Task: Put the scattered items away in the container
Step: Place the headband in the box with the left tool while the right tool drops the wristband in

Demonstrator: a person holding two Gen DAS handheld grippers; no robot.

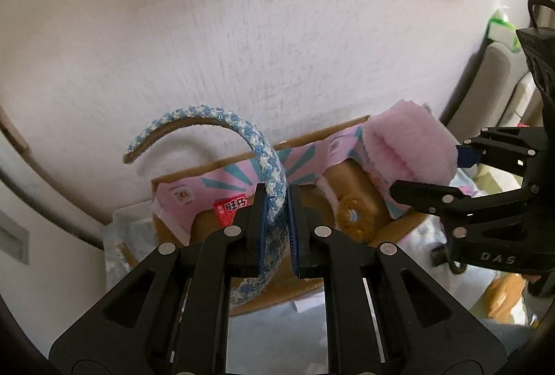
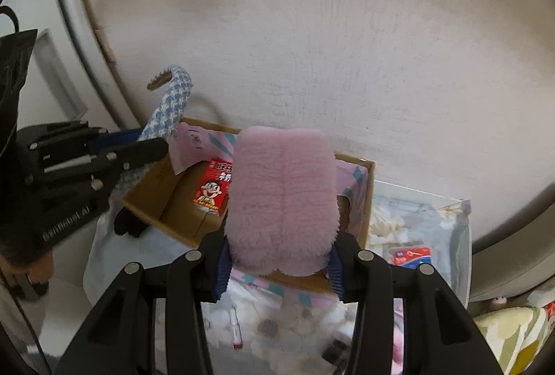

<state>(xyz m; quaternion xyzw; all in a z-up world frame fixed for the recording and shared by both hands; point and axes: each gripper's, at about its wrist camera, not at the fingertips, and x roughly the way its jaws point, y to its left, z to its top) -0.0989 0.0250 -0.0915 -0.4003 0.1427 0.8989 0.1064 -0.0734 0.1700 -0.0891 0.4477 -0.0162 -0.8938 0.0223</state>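
Note:
My left gripper (image 1: 277, 222) is shut on a blue-and-white braided headband (image 1: 208, 118), whose arc rises up and to the left above an open cardboard box (image 1: 222, 167) with a pink and teal lining. In the right wrist view my right gripper (image 2: 277, 271) is shut on a pink fluffy item (image 2: 282, 201), which hangs over the box (image 2: 369, 194). A red snack packet (image 2: 211, 187) lies inside. The left gripper (image 2: 152, 142) with the headband (image 2: 173, 97) shows at the left of that view. In the left wrist view the right gripper (image 1: 430, 167) holds the pink item (image 1: 409, 146) over the box's right end.
A brown plush thing (image 1: 350, 215) lies in the box. The box rests on pale floral bedding (image 2: 416, 222) against a white wall. A red and blue packet (image 2: 411, 255), a small tube (image 2: 236, 330) and a black object (image 2: 128, 222) lie around it. A yellow-green cushion (image 2: 503, 333) sits at the lower right.

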